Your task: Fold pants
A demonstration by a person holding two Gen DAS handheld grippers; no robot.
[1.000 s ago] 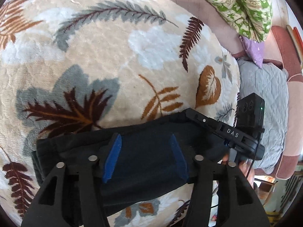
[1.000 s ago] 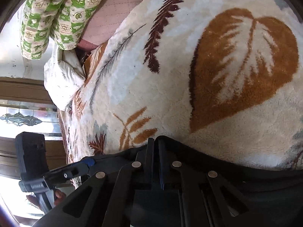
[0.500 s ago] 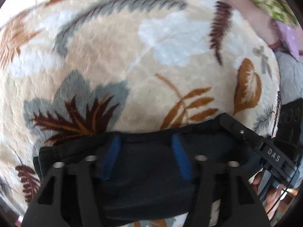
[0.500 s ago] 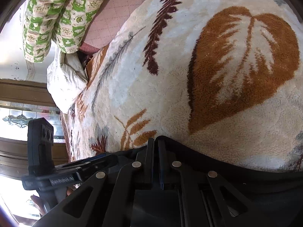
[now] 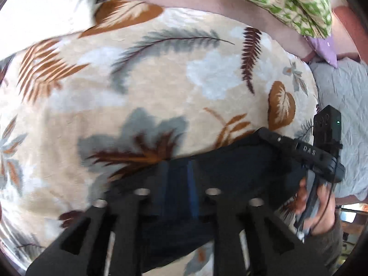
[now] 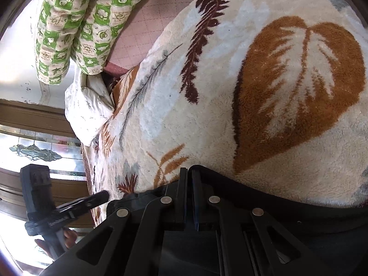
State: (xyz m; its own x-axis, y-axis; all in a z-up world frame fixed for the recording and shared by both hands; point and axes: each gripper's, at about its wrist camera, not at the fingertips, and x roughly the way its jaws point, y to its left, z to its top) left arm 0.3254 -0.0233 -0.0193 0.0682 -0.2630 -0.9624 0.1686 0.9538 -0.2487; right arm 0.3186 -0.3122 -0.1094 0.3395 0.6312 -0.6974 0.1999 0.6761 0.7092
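A home bedroom. Plush leaf-print blanket covered a bed across most of the right wrist view; green-checked quilt bunched at 11 o'clock w/ a white pillow just below. Ornate patterned-glass window at 9 o'clock. Left wrist view: grey quilted cover at 3 o'clock.

Leaf-patterned blanket covers bed; bright window beside.

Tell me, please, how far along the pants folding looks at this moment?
Partly done, it seems: the dark pants lie bunched in a compact band on the leaf-print blanket, not spread out. In hand: the right gripper is clamped on their edge, and the left gripper has just closed on the fabric. Left: laying the fold down and smoothing it.
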